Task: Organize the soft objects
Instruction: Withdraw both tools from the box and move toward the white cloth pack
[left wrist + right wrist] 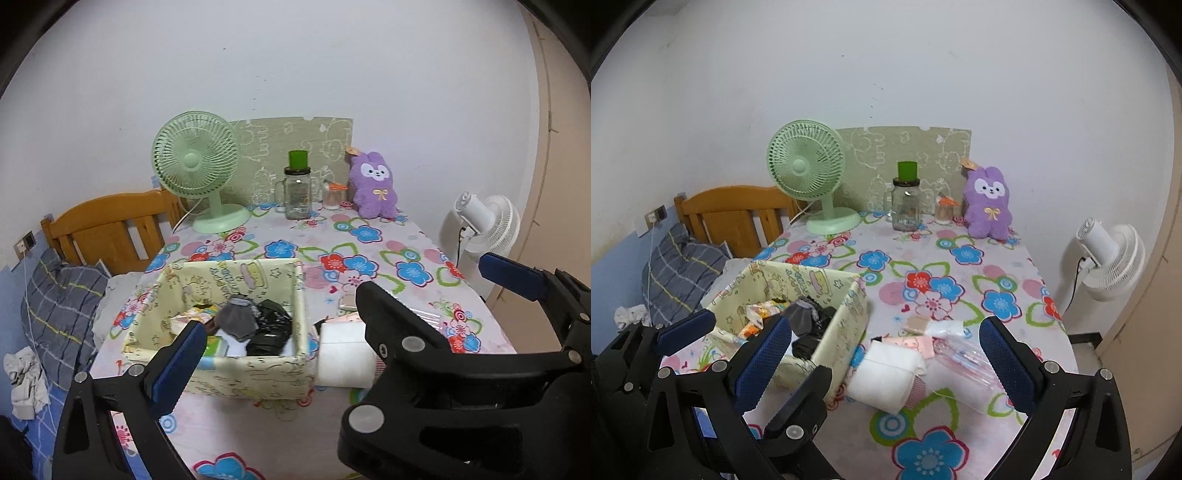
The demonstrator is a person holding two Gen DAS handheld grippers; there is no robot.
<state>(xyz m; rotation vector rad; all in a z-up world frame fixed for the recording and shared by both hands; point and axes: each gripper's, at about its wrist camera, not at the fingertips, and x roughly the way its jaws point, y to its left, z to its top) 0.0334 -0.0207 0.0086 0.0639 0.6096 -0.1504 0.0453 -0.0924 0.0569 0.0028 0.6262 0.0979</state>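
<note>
A cream cartoon-print fabric box (255, 369) (846, 314) stands on the flowered table. It holds a grey sock (236, 317) (803, 312), a black crumpled bag (269, 328) and snack packets. A white soft bundle (343, 354) (886, 376) lies just right of the box. A purple plush rabbit (373, 184) (988, 203) sits at the back against the wall. My left gripper (295, 328) is open in front of the box; its right finger is hidden behind the other tool. My right gripper (886, 325) is open, holds nothing, and frames the bundle.
At the back stand a green desk fan (195, 166), a glass jar with a green lid (297, 192) and a small cup. A clear plastic pouch (964, 358) and small packets lie right of the bundle. A white floor fan (1108, 254) stands at the right. A bed with a pillow (62, 295) is at the left.
</note>
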